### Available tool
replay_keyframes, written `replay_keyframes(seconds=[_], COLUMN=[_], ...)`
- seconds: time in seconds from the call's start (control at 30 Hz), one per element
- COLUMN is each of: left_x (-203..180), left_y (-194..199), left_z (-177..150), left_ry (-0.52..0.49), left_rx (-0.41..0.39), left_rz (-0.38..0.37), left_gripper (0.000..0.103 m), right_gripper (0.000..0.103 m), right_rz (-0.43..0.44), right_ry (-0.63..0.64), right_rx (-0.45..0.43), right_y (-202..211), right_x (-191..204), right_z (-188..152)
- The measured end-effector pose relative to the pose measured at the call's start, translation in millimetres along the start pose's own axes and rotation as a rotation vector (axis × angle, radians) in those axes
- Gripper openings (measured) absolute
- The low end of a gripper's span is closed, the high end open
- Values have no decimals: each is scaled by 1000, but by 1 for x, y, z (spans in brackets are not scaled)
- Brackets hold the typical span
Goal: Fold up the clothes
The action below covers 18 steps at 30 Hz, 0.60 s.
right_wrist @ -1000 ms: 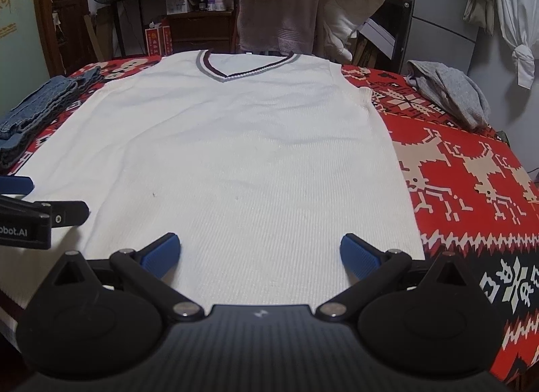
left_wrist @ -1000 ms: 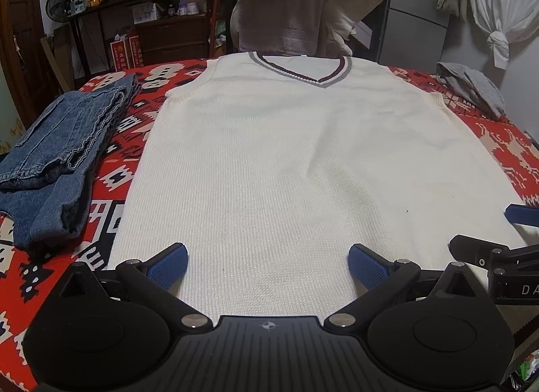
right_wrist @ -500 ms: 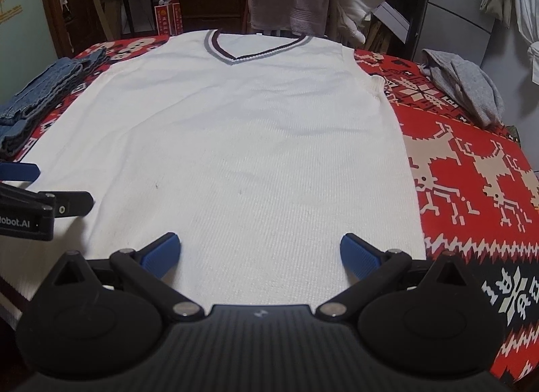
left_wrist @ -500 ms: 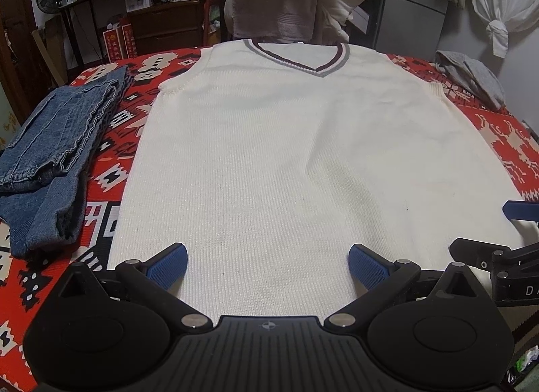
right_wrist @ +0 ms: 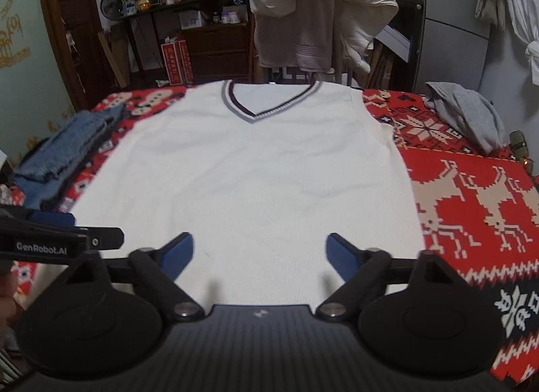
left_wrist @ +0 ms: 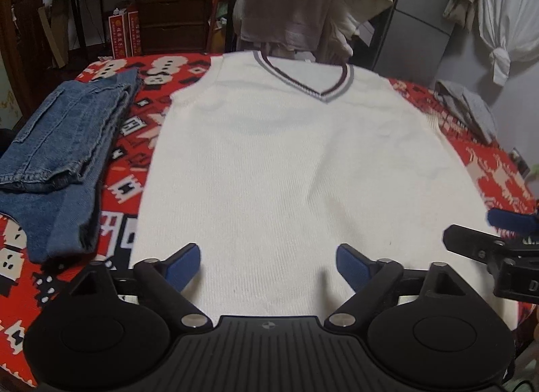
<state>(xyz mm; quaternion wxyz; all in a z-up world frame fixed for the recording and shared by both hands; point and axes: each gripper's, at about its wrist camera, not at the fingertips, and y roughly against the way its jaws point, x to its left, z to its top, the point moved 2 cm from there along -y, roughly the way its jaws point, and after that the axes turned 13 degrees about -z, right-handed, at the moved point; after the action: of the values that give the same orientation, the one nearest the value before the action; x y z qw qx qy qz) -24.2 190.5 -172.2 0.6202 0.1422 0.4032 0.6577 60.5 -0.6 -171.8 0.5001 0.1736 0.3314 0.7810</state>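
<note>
While vest [left_wrist: 296, 162] lay flat, unfolded on red patterned surface [right_wrist: 471, 189], left claw [left_wrist: 268, 262] and right claw [right_wrist: 259, 253] hung spread over hem, gripping nothing. Step: pre-grasp. Next likely: pinch hem corners, fold toward collar.

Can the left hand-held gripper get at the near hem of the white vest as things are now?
Probably yes. The left hand-held gripper is open, right over the vest, which lies flat. Nothing lies on the cloth ahead of it. The jeans lie off to the side, and the right hand-held gripper stays beside it.
</note>
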Motion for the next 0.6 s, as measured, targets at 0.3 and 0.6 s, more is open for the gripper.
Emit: replay_keyframes(seconds=[0.3,0.6], left_x=[32,49], left_y=[-2,-18], left_z=[15,11], left_ry=[196,256], left_rx=[8,46], left_rz=[-143,-165], left_gripper=[27,26], right_gripper=[9,8], right_rz=[95,84], right_ry=[-25,55], right_rx=[99,151], right_y=[-42,-94], right_x=[39,89], right_z=[30,36])
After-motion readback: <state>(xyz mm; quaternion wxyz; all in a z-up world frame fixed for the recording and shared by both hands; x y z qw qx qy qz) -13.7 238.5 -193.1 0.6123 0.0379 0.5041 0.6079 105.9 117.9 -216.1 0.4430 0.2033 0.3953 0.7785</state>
